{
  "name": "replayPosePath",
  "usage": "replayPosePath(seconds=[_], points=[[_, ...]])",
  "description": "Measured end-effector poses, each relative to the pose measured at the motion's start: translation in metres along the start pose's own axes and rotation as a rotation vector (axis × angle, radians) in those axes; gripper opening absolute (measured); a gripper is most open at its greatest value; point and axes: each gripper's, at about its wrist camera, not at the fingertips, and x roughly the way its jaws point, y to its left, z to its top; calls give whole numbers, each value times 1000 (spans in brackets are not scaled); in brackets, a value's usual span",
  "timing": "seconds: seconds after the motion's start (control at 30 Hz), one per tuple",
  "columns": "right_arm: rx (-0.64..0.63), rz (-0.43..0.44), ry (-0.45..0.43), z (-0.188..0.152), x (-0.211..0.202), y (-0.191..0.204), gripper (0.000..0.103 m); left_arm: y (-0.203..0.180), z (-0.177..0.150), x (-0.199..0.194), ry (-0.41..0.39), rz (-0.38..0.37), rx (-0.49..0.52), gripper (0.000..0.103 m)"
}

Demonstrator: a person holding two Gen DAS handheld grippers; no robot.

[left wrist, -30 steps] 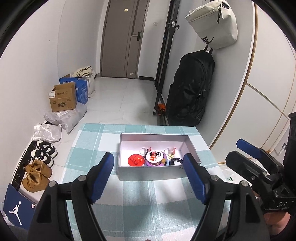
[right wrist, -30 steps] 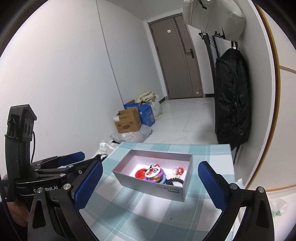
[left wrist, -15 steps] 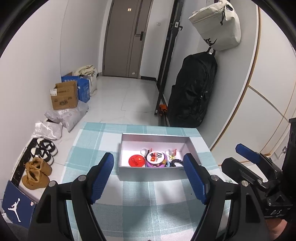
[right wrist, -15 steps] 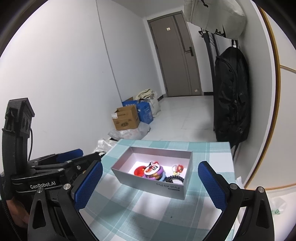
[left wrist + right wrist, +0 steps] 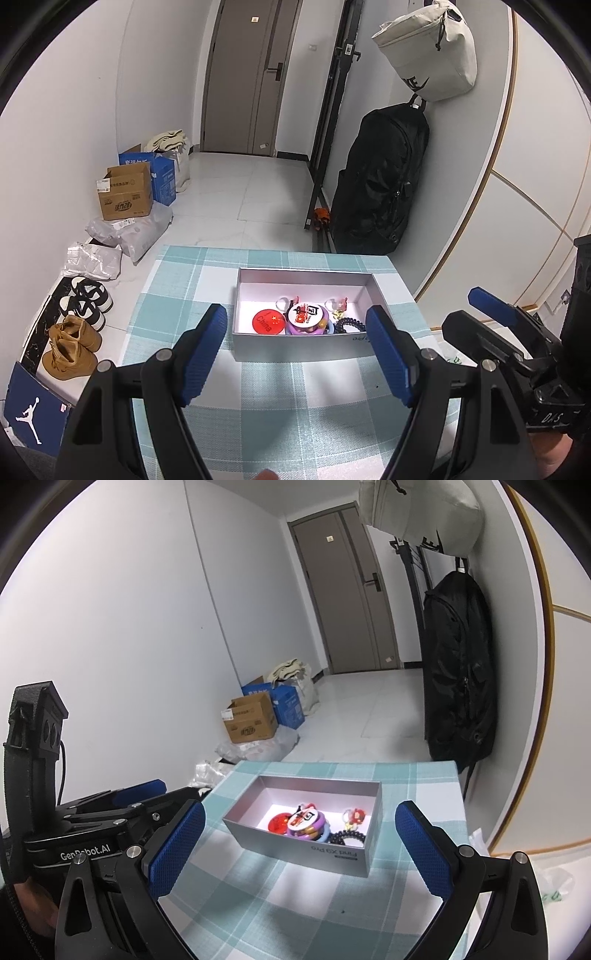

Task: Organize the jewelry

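Observation:
A silver box [image 5: 303, 350] [image 5: 303, 853] stands on the checked tablecloth [image 5: 258, 406] [image 5: 295, 915]. Inside it lie a red round badge [image 5: 268, 321] [image 5: 277, 822], stacked coloured bangles [image 5: 308, 318] [image 5: 308, 823], a black coiled band [image 5: 349, 325] [image 5: 349, 838] and small charms [image 5: 338, 304]. My left gripper [image 5: 295, 350] hovers before the box, open and empty. My right gripper [image 5: 299, 845] is open and empty too, held back from the box; it also shows at the right of the left wrist view [image 5: 491, 317].
The table ends just behind the box. Beyond it on the floor sit cardboard boxes [image 5: 125, 195], plastic bags [image 5: 129, 232] and shoes [image 5: 74, 332] at the left. A black backpack [image 5: 376, 177] hangs on the right wall under a cream bag [image 5: 428, 48].
The view has drifted slightly, so the box sits a little lower and farther in both wrist views. Both grippers keep the same opening and nothing in the box has moved.

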Motion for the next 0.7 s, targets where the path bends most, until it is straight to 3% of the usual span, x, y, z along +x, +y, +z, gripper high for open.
replayPosePath(seconds=[0.7], points=[[9,-6,15,0,3,-4,103,-6,1,-1,-7,11,33,74]])
